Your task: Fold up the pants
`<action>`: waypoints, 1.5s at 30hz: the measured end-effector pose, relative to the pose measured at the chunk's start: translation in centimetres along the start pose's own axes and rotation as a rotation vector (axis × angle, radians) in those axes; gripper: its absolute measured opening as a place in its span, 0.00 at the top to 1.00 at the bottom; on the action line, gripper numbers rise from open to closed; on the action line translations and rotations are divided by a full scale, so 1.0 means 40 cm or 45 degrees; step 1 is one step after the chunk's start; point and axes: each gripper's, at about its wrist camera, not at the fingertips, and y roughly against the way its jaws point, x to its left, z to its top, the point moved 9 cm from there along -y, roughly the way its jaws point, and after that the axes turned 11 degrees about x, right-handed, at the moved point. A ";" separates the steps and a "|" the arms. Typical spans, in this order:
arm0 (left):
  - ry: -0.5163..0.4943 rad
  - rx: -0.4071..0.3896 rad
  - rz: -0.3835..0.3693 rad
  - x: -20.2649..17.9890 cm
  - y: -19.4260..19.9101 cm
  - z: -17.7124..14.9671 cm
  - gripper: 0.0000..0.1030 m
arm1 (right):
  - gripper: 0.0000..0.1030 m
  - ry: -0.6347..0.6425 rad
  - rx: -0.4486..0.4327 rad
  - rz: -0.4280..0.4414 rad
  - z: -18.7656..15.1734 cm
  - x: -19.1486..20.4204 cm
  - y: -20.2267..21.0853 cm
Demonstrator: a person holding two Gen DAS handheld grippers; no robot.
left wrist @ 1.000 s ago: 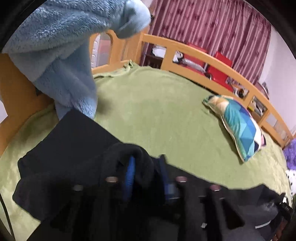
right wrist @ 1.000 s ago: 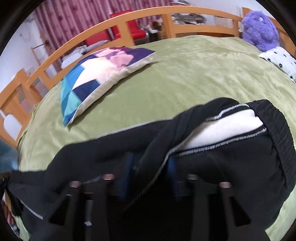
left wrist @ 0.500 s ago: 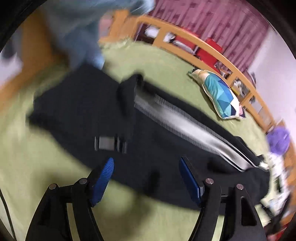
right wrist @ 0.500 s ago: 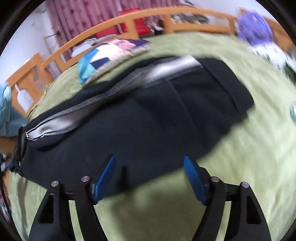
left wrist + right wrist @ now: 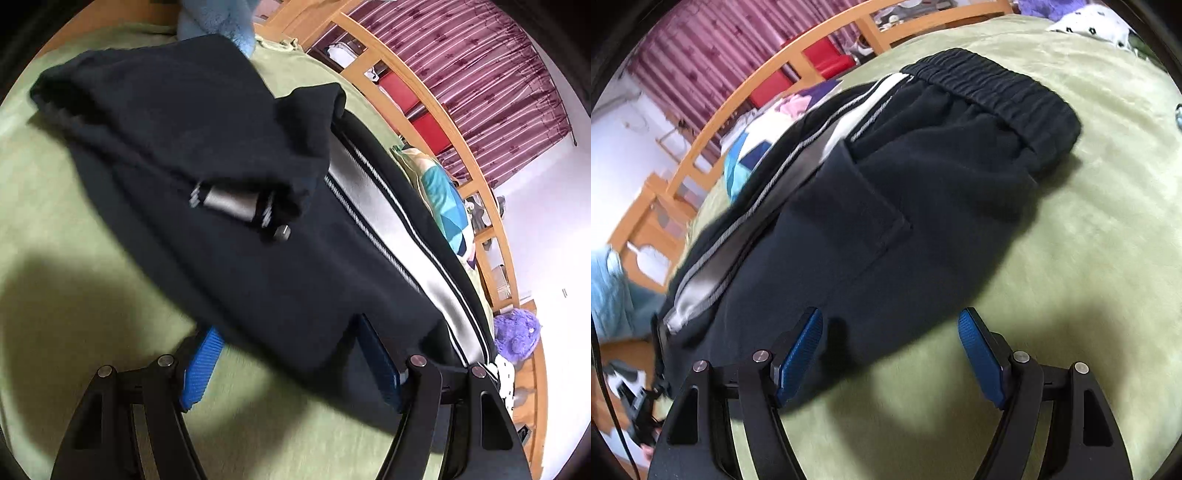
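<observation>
Black pants [image 5: 229, 155] with a white and grey side stripe [image 5: 391, 221] lie stretched across the green bedspread [image 5: 55, 229]. In the left wrist view the leg ends are doubled over at the upper left. My left gripper [image 5: 291, 356] is open at the pants' near edge, and the cloth covers the tips of its blue pads [image 5: 201, 369] without being pinched. In the right wrist view the pants [image 5: 886, 221] show the elastic waistband [image 5: 993, 92] at the upper right and a hip pocket. My right gripper [image 5: 890, 347] stands open over the near edge, gripping nothing.
A patterned pillow [image 5: 445, 199] lies just beyond the pants, against the curved wooden bed rail [image 5: 465, 122]. A purple plush toy [image 5: 517, 332] sits far right and a light blue fleece [image 5: 218, 18] at the far end. Bare bedspread [image 5: 1089, 240] stretches to the right of the waistband.
Both grippers were shut on raised pants cloth; they have let go and opened. The pants now lie flat on the bed, and both grippers have drawn back and down to the near edge.
</observation>
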 end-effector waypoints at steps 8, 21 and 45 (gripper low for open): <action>0.071 -0.060 -0.013 -0.031 -0.060 0.086 0.33 | 0.20 -0.185 -0.072 0.169 0.154 0.000 -0.071; -0.015 -0.022 0.054 -0.062 0.030 0.005 0.91 | 0.87 -0.175 -0.165 0.073 0.137 0.015 0.036; -0.267 0.314 0.062 -0.065 0.260 -0.596 0.73 | 0.68 -0.224 0.014 -0.232 -0.311 -0.464 0.499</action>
